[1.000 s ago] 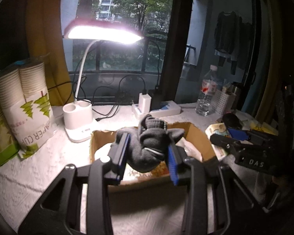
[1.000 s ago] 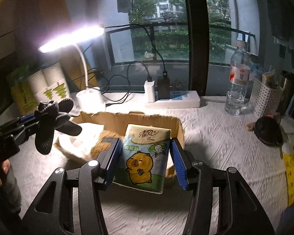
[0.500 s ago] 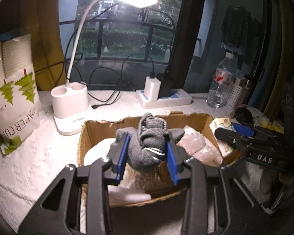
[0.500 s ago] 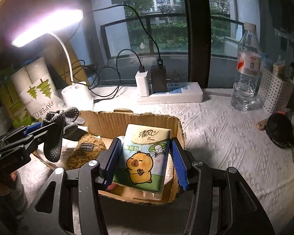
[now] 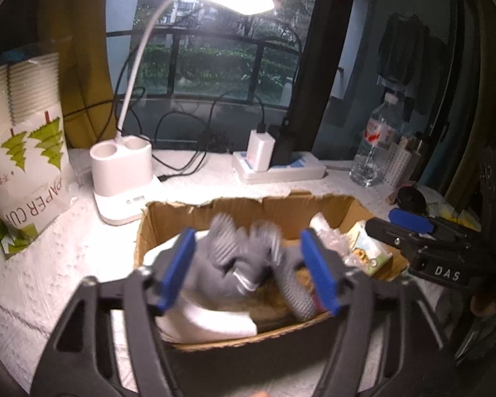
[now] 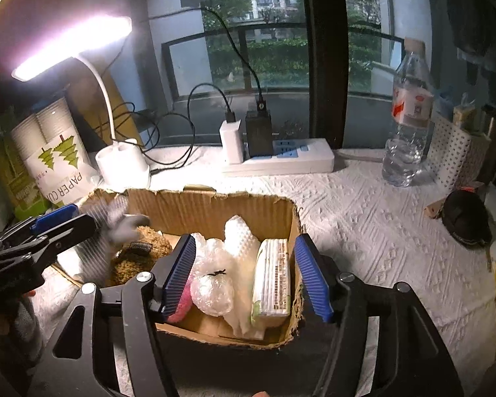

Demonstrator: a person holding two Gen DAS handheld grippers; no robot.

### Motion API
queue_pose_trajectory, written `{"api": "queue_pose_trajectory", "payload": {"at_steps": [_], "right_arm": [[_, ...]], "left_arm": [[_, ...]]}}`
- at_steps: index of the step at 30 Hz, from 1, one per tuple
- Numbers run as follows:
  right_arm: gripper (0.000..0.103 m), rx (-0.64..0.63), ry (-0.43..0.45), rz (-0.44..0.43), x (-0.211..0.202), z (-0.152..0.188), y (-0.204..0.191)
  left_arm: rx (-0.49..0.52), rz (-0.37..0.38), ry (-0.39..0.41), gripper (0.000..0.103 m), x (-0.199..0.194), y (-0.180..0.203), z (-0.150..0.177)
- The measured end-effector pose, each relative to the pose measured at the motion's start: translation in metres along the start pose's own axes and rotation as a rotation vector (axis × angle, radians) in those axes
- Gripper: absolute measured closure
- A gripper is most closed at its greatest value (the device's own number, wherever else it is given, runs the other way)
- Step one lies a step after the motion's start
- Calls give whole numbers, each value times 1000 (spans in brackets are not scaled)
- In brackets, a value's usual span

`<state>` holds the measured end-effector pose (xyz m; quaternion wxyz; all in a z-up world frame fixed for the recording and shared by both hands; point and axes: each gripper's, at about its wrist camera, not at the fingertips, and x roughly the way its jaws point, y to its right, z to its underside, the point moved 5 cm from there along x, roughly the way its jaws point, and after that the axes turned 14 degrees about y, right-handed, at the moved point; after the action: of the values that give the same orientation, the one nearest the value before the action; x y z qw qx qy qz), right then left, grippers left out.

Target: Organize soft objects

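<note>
Left wrist: left hand-held gripper (image 5: 248, 268) spread wide, blurred grey knitted glove (image 5: 244, 261) dropping into torn brown cardboard box (image 5: 241, 205) | Right wrist: right hand-held gripper (image 6: 246, 273) released, green-white tissue pack (image 6: 271, 281) upright inside | Step: depositing; next likely withdraw, seek remaining soft items.

Left gripper (image 5: 248, 266) and right gripper (image 6: 244, 276): black frames with triangular cut-outs, silver screws at the finger joints, blue ribbed pads (image 6: 179, 273). White "DAS" lettering marks the right gripper's side.
</note>
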<state>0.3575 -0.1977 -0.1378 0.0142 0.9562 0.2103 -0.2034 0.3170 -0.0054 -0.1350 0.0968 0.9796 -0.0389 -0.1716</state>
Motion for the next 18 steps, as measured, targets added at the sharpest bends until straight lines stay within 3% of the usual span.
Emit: {"api": "queue_pose_trajectory", "payload": {"at_steps": [5, 8, 18], "right_arm": [[30, -15, 47, 9, -19, -11, -6], [29, -21, 70, 11, -33, -17, -11], [28, -37, 146, 17, -84, -34, -27]], "left_arm": [[11, 1, 46, 26, -19, 5, -14], [17, 7, 75, 11, -33, 9, -22], [34, 26, 155, 9, -84, 22, -42]]}}
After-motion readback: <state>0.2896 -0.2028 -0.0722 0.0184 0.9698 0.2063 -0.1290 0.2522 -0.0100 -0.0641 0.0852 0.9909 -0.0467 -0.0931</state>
